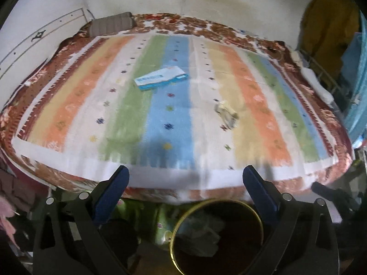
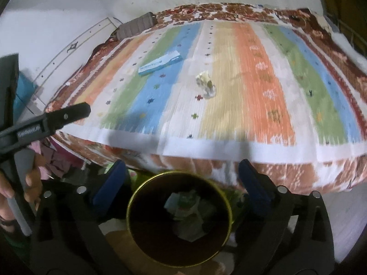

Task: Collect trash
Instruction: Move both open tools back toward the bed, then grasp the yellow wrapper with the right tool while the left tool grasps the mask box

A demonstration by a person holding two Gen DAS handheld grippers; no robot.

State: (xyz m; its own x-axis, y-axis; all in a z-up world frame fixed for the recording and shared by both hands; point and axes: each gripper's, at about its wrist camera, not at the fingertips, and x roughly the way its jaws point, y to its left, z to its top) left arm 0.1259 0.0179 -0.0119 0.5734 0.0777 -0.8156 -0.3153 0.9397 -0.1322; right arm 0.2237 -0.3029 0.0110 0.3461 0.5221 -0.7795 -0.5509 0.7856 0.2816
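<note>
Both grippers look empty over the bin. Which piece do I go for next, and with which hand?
Probably send the right gripper forward to the crumpled wrapper: its jaws stand wide and empty above the bin, which already holds trash, and the wrapper lies nearer than the blue box on the bed.

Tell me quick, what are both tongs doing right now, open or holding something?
Left tongs: open, holding nothing.
Right tongs: open wide, nothing between them, above the bin.
</note>
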